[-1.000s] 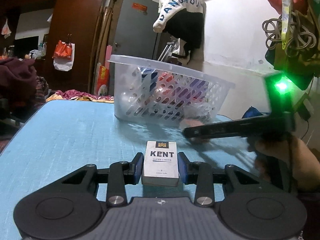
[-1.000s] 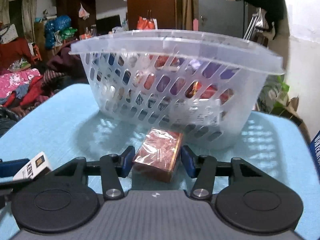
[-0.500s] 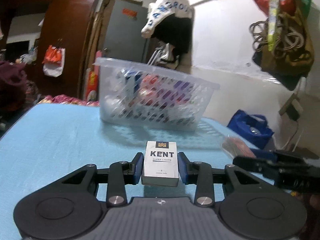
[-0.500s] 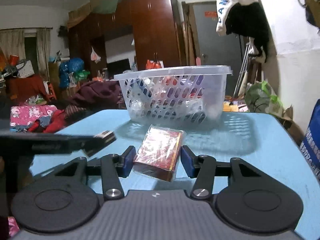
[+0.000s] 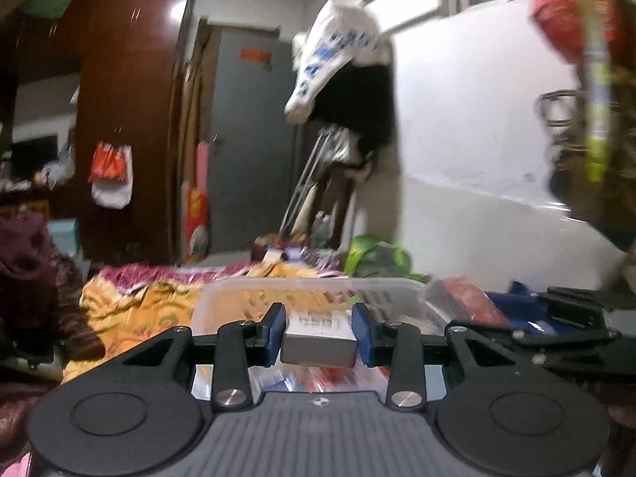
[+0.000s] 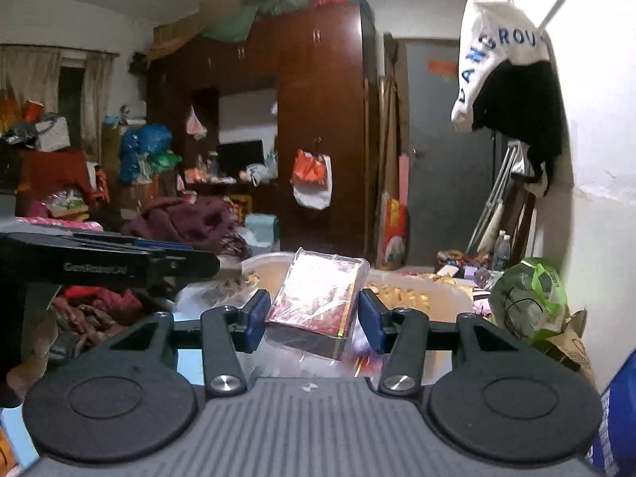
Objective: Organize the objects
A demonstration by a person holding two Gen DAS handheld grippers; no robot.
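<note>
Pinching a cigarette pack and a cellophane-wrapped red box, both jaws are held directly above the basket, its opening below

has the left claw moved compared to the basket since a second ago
Yes. The left claw, shut on the pack, has risen and gone forward: the basket was ahead of it, and now lies below it.

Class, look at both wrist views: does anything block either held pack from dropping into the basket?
Nothing visible does. The white pack and the red pack each hang over the open basket, above packs already inside.
</note>
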